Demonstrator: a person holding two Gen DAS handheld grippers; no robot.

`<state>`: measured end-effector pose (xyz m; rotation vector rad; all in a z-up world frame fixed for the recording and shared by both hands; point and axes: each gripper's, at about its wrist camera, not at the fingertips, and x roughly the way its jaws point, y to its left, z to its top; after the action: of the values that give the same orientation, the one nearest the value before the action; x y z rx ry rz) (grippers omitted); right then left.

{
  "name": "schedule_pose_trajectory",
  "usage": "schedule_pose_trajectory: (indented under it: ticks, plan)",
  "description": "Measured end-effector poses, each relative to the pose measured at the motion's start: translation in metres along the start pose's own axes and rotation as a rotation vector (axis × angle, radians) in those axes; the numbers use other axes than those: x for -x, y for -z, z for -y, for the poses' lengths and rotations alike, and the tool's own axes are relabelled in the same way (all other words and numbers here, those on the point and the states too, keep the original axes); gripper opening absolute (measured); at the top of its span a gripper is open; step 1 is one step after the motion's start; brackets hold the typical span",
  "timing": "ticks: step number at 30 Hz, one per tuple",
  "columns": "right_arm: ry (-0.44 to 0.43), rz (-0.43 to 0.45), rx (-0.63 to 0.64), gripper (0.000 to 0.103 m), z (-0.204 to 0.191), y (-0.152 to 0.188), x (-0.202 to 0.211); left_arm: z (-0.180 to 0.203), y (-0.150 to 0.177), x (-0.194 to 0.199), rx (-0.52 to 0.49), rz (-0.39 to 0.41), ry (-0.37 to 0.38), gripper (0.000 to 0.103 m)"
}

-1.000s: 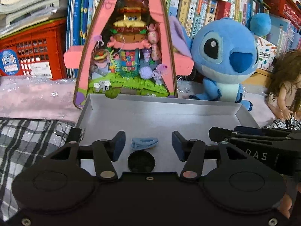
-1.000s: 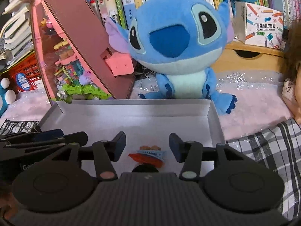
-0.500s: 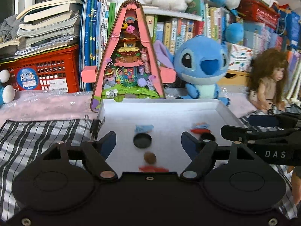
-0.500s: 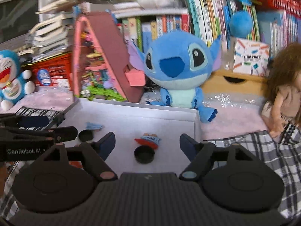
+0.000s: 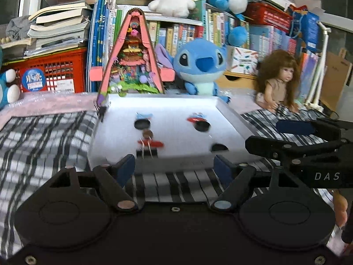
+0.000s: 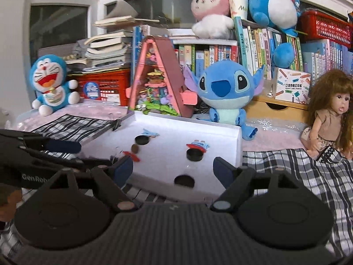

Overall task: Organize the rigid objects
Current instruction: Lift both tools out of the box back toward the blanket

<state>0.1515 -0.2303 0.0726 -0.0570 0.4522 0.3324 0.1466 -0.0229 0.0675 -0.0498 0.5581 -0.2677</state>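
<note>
Tray: 1 | black discs: 3 | tongs: left, right, both opening, empty

A white tray is showing black discs, a light blue clip and a red clip. The cloth is showing a black, grey and white check. The plush is wearing blue with a paler belly. The house is glowing pink, the crate red. The tongs are showing black, with navy pads.
</note>
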Motion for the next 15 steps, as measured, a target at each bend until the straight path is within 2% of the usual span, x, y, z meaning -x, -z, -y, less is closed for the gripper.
schedule_pose_trajectory:
  ticks: [8,13,15]
  plan:
    - [-0.028,0.010,0.014,0.088,-0.008,0.030,0.034,0.011,0.035,0.035,-0.044,0.018,0.022,0.077]
    - [-0.053,-0.006,0.033,0.088,-0.015,0.048,0.047,0.011,0.058,0.048,-0.043,-0.016,0.041,0.076]
    - [-0.067,-0.015,0.040,0.088,-0.019,0.056,0.051,0.010,0.066,0.053,-0.043,-0.033,0.063,0.072]
